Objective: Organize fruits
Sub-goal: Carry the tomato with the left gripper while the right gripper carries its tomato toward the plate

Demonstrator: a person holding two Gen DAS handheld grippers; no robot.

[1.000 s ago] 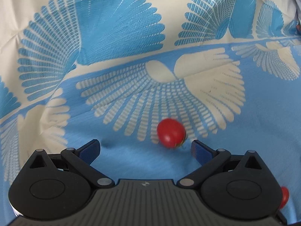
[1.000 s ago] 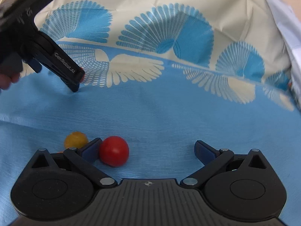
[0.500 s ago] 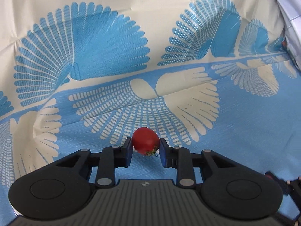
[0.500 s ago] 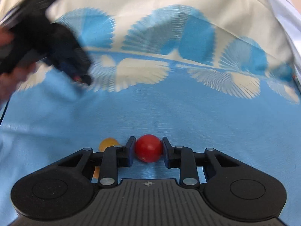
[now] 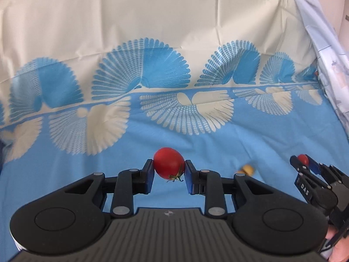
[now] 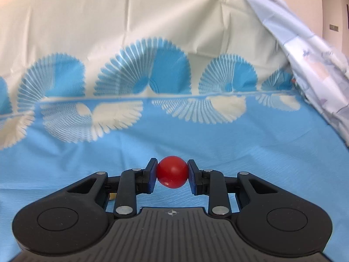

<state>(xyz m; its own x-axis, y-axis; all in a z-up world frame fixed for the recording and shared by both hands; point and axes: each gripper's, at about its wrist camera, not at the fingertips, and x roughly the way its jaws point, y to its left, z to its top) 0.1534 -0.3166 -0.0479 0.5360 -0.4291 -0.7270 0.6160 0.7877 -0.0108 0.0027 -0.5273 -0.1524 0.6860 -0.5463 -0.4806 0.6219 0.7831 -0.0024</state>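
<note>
My left gripper [image 5: 169, 171] is shut on a red cherry tomato [image 5: 168, 162] with a green stem, held above the blue patterned cloth [image 5: 240, 148]. My right gripper [image 6: 172, 173] is shut on a second, rounder red cherry tomato [image 6: 172, 171], also lifted off the cloth. In the left wrist view the right gripper [image 5: 303, 162] appears at the far right edge with its tomato [image 5: 303, 158] between the pads. A small yellow tomato [image 5: 247, 169] lies on the cloth between the two grippers; in the right wrist view only a sliver of the yellow tomato [image 6: 112, 195] shows behind the left finger.
The blue and cream fan-patterned cloth [image 6: 261, 144] covers the whole surface and rises at the back. A pale printed fabric [image 6: 316, 69] hangs down at the right side. Part of a hand [image 5: 336, 249] shows at the lower right of the left wrist view.
Both grippers went from open to shut, each on a red tomato, then lifted off the cloth. The left one rose and swung further, so more of the backdrop shows.
</note>
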